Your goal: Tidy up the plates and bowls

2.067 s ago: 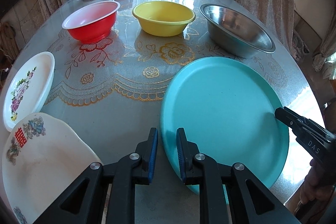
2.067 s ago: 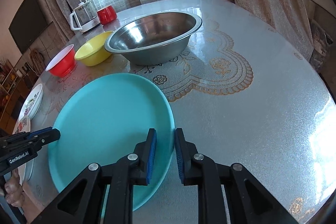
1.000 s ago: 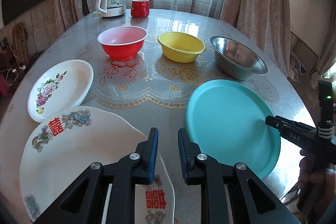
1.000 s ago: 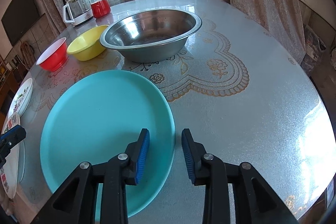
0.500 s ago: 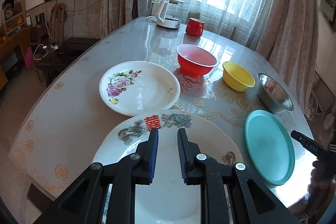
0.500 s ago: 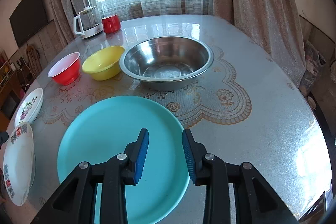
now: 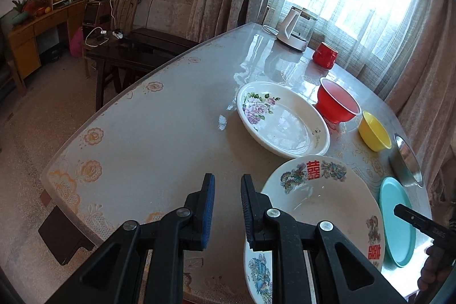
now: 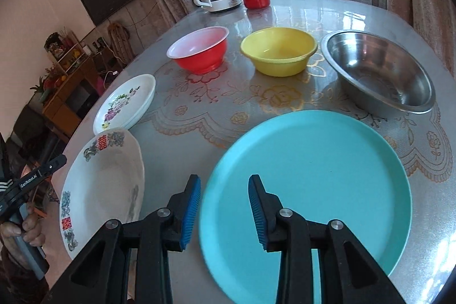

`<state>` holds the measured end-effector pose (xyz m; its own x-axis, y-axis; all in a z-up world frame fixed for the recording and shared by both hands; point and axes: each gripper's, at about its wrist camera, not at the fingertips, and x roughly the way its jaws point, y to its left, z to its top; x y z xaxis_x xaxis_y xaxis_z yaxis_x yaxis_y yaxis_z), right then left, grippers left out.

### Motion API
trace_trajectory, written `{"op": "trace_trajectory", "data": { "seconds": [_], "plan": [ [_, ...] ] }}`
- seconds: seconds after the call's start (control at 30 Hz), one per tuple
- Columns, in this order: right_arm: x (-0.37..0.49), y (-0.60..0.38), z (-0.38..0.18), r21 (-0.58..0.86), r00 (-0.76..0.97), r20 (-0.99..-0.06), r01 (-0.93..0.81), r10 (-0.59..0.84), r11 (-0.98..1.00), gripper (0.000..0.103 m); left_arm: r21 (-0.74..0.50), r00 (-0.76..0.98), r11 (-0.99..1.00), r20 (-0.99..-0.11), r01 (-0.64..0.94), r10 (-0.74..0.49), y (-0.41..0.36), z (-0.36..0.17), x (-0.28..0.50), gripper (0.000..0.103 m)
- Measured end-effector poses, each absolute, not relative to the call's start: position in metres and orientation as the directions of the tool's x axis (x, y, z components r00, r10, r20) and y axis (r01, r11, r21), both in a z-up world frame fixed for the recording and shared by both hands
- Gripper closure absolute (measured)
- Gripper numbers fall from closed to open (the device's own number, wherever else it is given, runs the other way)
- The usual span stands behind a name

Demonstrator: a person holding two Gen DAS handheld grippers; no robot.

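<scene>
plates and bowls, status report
Left gripper open, empty, beside big patterned plate. Right gripper open over teal plate. Nothing stacked yet, nothing blocking.

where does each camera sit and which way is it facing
Left wrist: on the left gripper, facing the table's left edge and the white double-happiness plate; right gripper tip shows.
Right wrist: on the right gripper, above the turquoise round plate, facing the bowls; left gripper shows.
Shared: both plates.

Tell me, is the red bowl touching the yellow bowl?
Apart. The right wrist view shows a strip of table between the red bowl and the yellow bowl.
</scene>
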<state>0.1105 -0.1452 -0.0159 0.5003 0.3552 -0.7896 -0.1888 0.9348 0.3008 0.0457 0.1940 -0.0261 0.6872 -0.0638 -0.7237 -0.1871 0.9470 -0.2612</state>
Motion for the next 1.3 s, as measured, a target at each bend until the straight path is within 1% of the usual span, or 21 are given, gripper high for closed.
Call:
{"op": "trace_trajectory", "data": {
  "seconds": [0.17,0.27,0.4,0.5,0.63,0.77,0.8,0.87,0.97,1.1,1.13,1.23,1.3],
  "plan": [
    [0.122,-0.105,-0.023,0.397,0.400,-0.784,-0.267,0.475,0.878,0.068,-0.279,0.709,0.953,-0.695,-0.116,-0.117,0.189,-0.021,0.043,0.084],
    [0.124,-0.086,-0.028,0.397,0.372,-0.791,-0.294,0.486,0.870,0.068,-0.293,0.714,0.953,-0.684,-0.082,-0.149,0.193,-0.021,0.037,0.084],
    [0.118,-0.072,-0.036,0.395,0.342,-0.798,-0.325,0.496,0.859,0.068,-0.352,0.694,0.936,-0.671,0.012,-0.261,0.197,-0.030,0.024,0.084],
    [0.114,-0.068,-0.042,0.405,0.322,-0.797,-0.344,0.512,0.847,0.068,-0.360,0.684,0.933,-0.677,0.014,-0.272,0.199,-0.039,0.014,0.084],
    [0.108,-0.066,-0.045,0.398,0.339,-0.786,-0.364,0.517,0.842,0.067,-0.412,0.679,0.911,-0.660,0.030,-0.321,0.199,-0.045,0.007,0.084],
    [0.107,-0.067,-0.047,0.419,0.344,-0.772,-0.355,0.534,0.835,0.067,-0.462,0.668,0.886,-0.647,0.040,-0.367,0.193,-0.051,0.012,0.084],
    [0.106,-0.068,-0.047,0.429,0.343,-0.768,-0.352,0.541,0.832,0.067,-0.470,0.667,0.882,-0.643,0.043,-0.375,0.190,-0.053,0.012,0.083],
    [0.105,-0.070,-0.049,0.453,0.338,-0.757,-0.346,0.560,0.822,0.067,-0.445,0.673,0.895,-0.651,0.036,-0.351,0.183,-0.055,0.013,0.082],
    [0.099,-0.068,-0.051,0.477,0.324,-0.742,-0.358,0.586,0.802,0.070,-0.458,0.671,0.889,-0.653,0.019,-0.351,0.181,-0.058,0.014,0.082],
    [0.094,-0.064,-0.049,0.434,0.350,-0.750,-0.379,0.561,0.817,0.071,-0.343,0.686,0.939,-0.680,0.016,-0.260,0.168,-0.054,0.012,0.082],
    [0.093,-0.063,-0.049,0.421,0.355,-0.755,-0.383,0.552,0.822,0.071,-0.319,0.688,0.947,-0.684,0.019,-0.244,0.166,-0.053,0.012,0.080],
    [0.089,-0.062,-0.047,0.376,0.374,-0.766,-0.399,0.523,0.836,0.071,-0.351,0.680,0.936,-0.683,0.014,-0.267,0.167,-0.054,0.012,0.081],
    [0.089,-0.066,-0.047,0.378,0.376,-0.768,-0.388,0.519,0.841,0.071,-0.375,0.677,0.927,-0.676,0.024,-0.291,0.166,-0.053,0.013,0.081]
  ]
}}
